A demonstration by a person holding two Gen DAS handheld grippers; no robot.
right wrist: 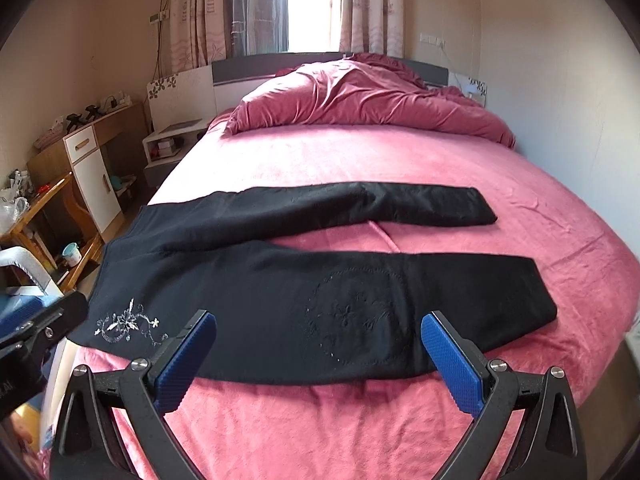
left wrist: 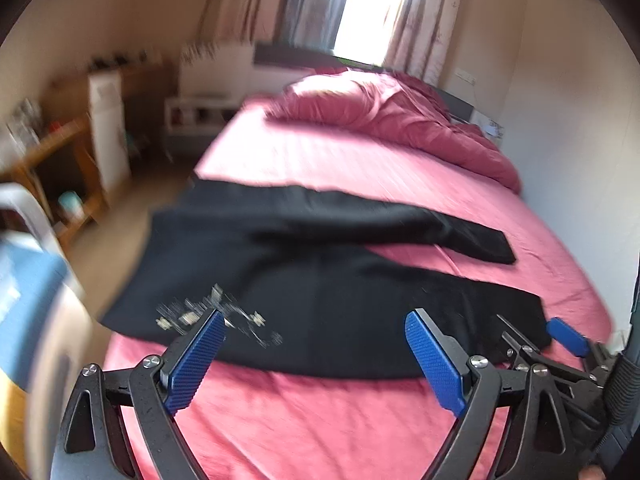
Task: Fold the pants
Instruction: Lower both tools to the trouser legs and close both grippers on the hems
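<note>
Black pants (right wrist: 280,280) lie flat across the pink bed (right wrist: 360,160), waist at the left edge, both legs spread apart and pointing right. White floral embroidery (right wrist: 128,324) marks the near hip. In the blurred left wrist view the same pants (left wrist: 320,280) show. My left gripper (left wrist: 316,322) hovers open above the near waist area, nothing between its blue pads. My right gripper (right wrist: 320,322) is open over the near leg, also holding nothing. The right gripper (left wrist: 560,344) also appears at the right edge of the left wrist view, by the near leg's cuff.
A crumpled pink duvet (right wrist: 360,96) lies at the head of the bed (left wrist: 320,152). A wall runs along the right side. To the left stand a white-and-wood cabinet (right wrist: 92,172), a wooden shelf (right wrist: 44,216) and a nightstand (right wrist: 168,144). Bare pink sheet (right wrist: 320,420) lies in front of the pants.
</note>
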